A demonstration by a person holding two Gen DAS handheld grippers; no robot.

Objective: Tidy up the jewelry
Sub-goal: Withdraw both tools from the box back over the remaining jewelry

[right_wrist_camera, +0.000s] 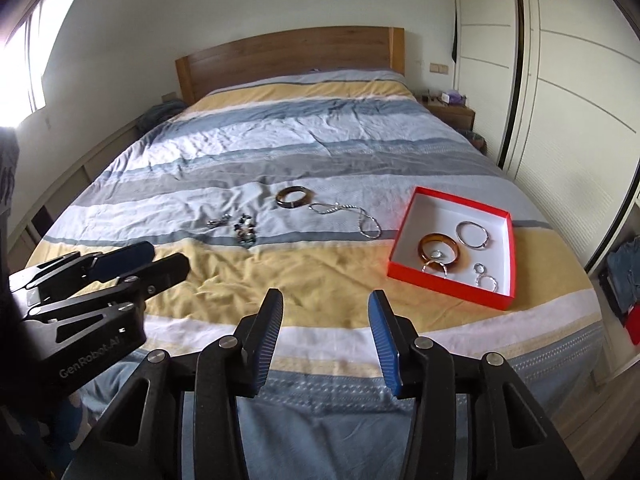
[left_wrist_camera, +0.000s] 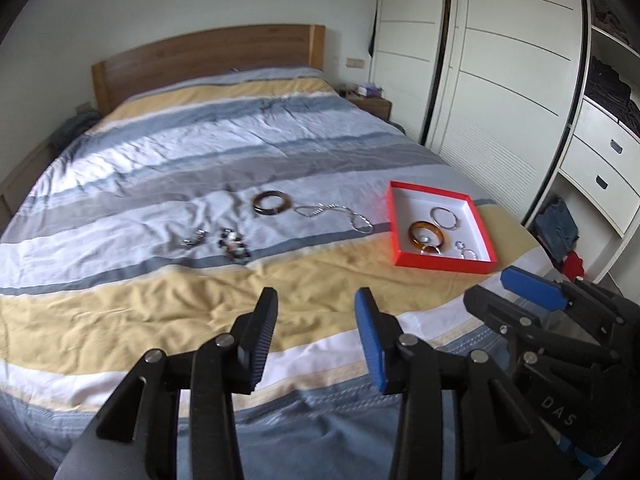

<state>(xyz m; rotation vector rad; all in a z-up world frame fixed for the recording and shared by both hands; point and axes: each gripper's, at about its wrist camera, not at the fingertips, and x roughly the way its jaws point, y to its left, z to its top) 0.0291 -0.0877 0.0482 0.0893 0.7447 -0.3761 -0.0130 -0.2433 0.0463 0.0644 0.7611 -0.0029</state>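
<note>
Wide bed [right_wrist_camera: 320, 280] under a striped duvet of blue, grey, white and yellow, wooden headboard [right_wrist_camera: 288, 60] at the far end, white sliding wardrobe [right_wrist_camera: 560, 100] along the right. On the yellow stripe near the bed's right edge, a shallow red box [right_wrist_camera: 452, 286] with white inside, holding an amber bangle [right_wrist_camera: 438, 250], a silver bangle [right_wrist_camera: 474, 234] and small rings [right_wrist_camera: 488, 280]. Out on the duvet left of the box: a dark brown bangle [right_wrist_camera: 295, 197], a silver chain necklace [right_wrist_camera: 348, 218] just beside it, then a beaded piece [right_wrist_camera: 246, 232] and a small silver piece [right_wrist_camera: 218, 222]. Left gripper [left_wrist_camera: 316, 312] and right gripper [right_wrist_camera: 326, 312] side by side above the foot of the bed, both released, nothing between the pads, well short of the jewelry.
</note>
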